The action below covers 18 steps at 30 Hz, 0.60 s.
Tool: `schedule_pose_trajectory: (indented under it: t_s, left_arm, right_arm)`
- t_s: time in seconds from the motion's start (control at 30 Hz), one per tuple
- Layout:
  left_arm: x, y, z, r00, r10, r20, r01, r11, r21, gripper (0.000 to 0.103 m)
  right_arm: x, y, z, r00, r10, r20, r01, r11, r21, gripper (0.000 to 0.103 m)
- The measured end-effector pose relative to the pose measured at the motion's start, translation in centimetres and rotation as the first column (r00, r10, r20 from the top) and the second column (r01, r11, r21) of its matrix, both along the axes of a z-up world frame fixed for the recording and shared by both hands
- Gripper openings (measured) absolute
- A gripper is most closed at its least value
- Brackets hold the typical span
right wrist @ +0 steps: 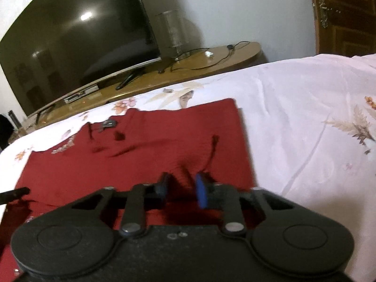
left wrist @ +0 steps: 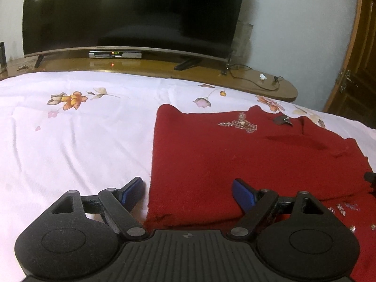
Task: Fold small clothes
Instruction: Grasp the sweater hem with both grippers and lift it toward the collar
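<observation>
Both grippers sit low over the bed, and I see one red garment (left wrist: pixel 211 155) spread flat on the white floral sheet (left wrist: pixel 70 129); from my left wrist camera the left gripper (left wrist: pixel 188 191) has its jaws spread wide, released, gripping nothing; its left blue pad (left wrist: pixel 132 188) rests over bare sheet just beside the garment's left edge, while the other pad is over the red fabric near the hem; a beaded motif (left wrist: pixel 239 124) sits near the neckline at the far end. From my right wrist camera the right gripper (right wrist: pixel 182 189) hovers at the near edge of the garment (right wrist: pixel 141 145); the picture is blurred, but a gap shows between the two blue pads (right wrist: pixel 201 191), so the jaws are partly apart; I cannot tell whether any cloth lies between them. Beyond the bed stands a dark television (left wrist: pixel 131 11) on a wooden cabinet (left wrist: pixel 258 80), with a wooden door (right wrist: pixel 345 14) at the right.
</observation>
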<state>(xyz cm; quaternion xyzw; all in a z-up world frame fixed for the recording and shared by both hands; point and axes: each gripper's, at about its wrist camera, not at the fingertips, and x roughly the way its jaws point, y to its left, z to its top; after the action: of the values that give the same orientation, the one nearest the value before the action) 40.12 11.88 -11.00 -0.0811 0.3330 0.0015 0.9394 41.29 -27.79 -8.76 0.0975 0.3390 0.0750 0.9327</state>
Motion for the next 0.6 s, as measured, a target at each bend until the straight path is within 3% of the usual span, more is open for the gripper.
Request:
schedule_pose_trajectory:
  t_s: [0.07, 0.17, 0.23, 0.27, 0.33, 0.5, 0.6]
  left_arm:
    - [-0.3, 0.3, -0.2, 1.000, 0.009, 0.001, -0.009, 1.000, 0.004, 0.083]
    - [0.1, 0.1, -0.1, 1.000, -0.001, -0.012, 0.001, 1.000, 0.022, 0.083]
    - [-0.3, 0.2, 0.5, 1.000, 0.006, -0.022, -0.005, 1.000, 0.025, 0.083]
    - [-1.2, 0.2, 0.9, 1.000, 0.003, -0.015, -0.003, 1.000, 0.014, 0.083]
    - [-3.4, 0.5, 1.3, 1.000, -0.013, -0.007, 0.013, 1.000, -0.005, 0.084]
    - [-10.1, 0.9, 1.3, 0.995, -0.057, -0.084, 0.055, 0.998, -0.022, 0.085]
    - [-14.2, 1.1, 1.7, 0.990, -0.086, -0.110, 0.076, 0.993, -0.093, 0.085]
  right_arm:
    - [-0.2, -0.7, 0.3, 1.000, -0.011, -0.002, 0.011, 1.000, 0.019, 0.012]
    - [-0.4, -0.6, -0.2, 1.000, 0.013, -0.008, -0.013, 1.000, -0.024, 0.013]
    - [-0.4, -1.5, 0.3, 1.000, 0.003, -0.031, -0.002, 0.999, 0.044, 0.022]
    - [-0.5, -2.1, 0.6, 0.999, -0.011, -0.038, 0.014, 0.996, 0.085, 0.027]
    - [-1.6, -3.4, 1.5, 1.000, -0.015, -0.021, 0.018, 0.989, 0.144, 0.027]
    - [-6.4, -7.8, 2.1, 1.000, 0.013, -0.014, -0.009, 0.974, 0.226, 0.027]
    - [-9.8, -10.0, 1.7, 0.998, 0.033, -0.060, -0.016, 0.965, 0.264, 0.028]
